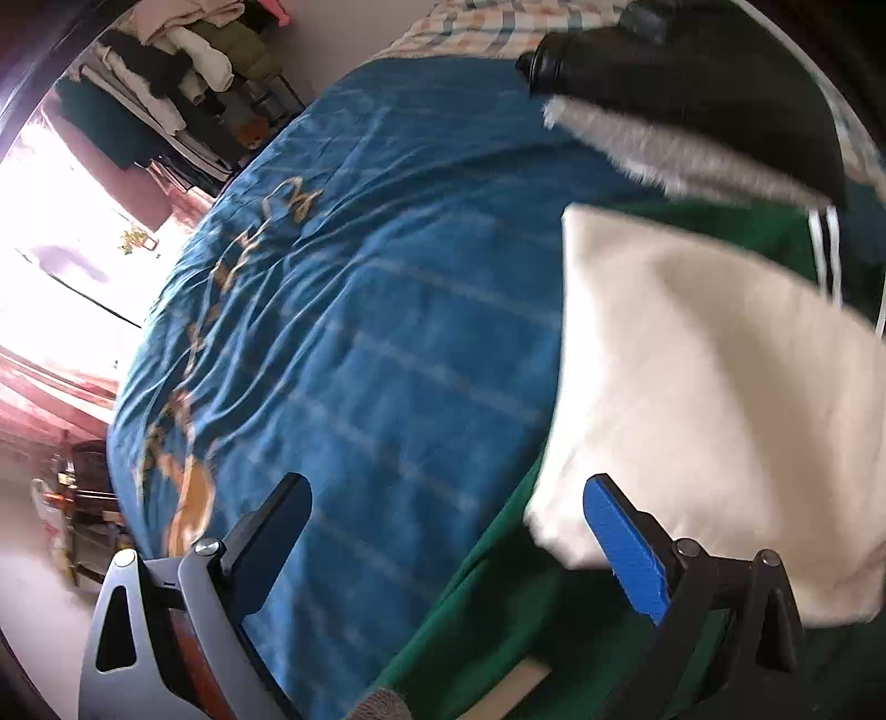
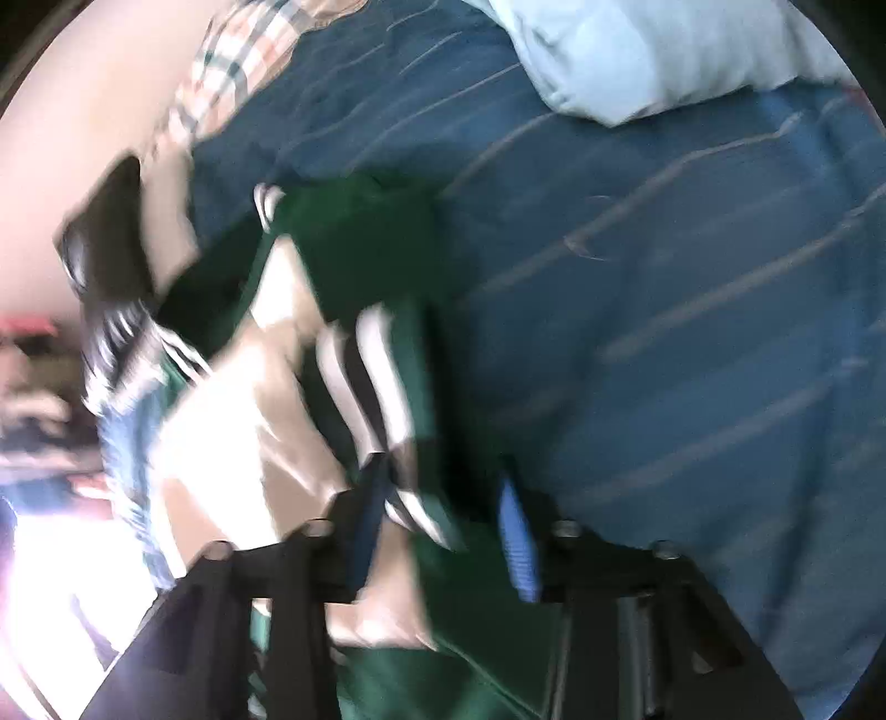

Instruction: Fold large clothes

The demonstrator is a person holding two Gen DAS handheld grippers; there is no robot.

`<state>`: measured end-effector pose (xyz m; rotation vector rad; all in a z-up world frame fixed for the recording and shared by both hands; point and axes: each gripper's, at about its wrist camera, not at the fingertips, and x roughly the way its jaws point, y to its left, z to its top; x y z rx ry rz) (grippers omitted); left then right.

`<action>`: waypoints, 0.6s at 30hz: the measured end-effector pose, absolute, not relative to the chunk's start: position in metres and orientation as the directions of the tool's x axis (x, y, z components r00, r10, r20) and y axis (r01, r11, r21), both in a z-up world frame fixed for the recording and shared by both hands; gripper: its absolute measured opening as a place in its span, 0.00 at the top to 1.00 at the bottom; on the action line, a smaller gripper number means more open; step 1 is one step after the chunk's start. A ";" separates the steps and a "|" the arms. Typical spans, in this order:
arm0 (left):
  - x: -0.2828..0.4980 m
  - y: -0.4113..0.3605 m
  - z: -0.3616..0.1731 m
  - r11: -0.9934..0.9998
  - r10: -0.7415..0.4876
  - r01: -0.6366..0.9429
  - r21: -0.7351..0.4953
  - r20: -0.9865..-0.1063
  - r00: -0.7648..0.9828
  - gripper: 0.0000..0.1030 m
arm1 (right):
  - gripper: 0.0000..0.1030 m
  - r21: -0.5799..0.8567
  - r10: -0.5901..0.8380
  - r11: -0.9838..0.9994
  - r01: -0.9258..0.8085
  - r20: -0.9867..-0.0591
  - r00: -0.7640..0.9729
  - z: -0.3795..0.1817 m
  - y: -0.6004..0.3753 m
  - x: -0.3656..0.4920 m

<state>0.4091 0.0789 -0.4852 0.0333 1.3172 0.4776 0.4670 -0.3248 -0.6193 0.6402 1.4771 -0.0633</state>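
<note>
A green garment [image 1: 498, 620] with a large cream panel [image 1: 720, 387] and white-and-black stripes [image 1: 825, 249] lies on the blue bedspread [image 1: 360, 332]. My left gripper [image 1: 451, 531] stands wide open over the garment's edge, with nothing between its fingers. In the blurred right wrist view, my right gripper [image 2: 443, 526] stands half closed with the green garment [image 2: 387, 266] and its striped cuff [image 2: 382, 376] between the fingers. The blur hides whether the pads press on the cloth. A black device and a grey fuzzy sleeve [image 1: 692, 155] hang above the garment.
A pale blue pillow [image 2: 664, 50] lies at the head of the bed. A checked cloth [image 1: 487, 27] shows past the bedspread. Piled clothes on a rack [image 1: 183, 55] stand beside a bright window [image 1: 55, 249]. Bare bedspread [image 2: 692, 332] stretches to the right.
</note>
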 end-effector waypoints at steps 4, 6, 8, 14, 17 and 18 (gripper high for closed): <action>0.389 0.075 -0.507 0.896 0.400 -0.253 0.366 -0.911 0.102 0.03 | 0.45 0.265 0.268 0.947 0.183 -0.963 0.011 -0.602 -0.283 0.437; 0.389 0.073 -0.524 0.897 0.395 -0.246 0.367 -0.915 0.079 0.03 | 0.45 0.222 0.224 0.974 0.037 -0.971 -0.088 -0.617 -0.249 0.426; 0.395 0.067 -0.539 0.894 0.414 -0.221 0.389 -0.907 0.075 0.02 | 0.45 0.170 0.156 0.982 -0.082 -0.975 -0.157 -0.643 -0.217 0.422; 0.410 0.064 -0.569 0.865 0.470 -0.218 0.452 -0.882 0.036 0.01 | 0.46 0.097 0.087 0.971 0.219 -0.995 0.055 -0.649 -0.249 0.439; 0.406 0.070 -0.572 0.868 0.458 -0.237 0.436 -0.888 0.042 0.01 | 0.46 0.093 0.038 0.910 0.403 -0.989 0.142 -0.634 -0.291 0.429; 0.406 0.070 -0.573 0.868 0.457 -0.237 0.435 -0.888 0.044 0.01 | 0.46 0.105 0.040 0.878 0.467 -0.988 0.146 -0.636 -0.307 0.424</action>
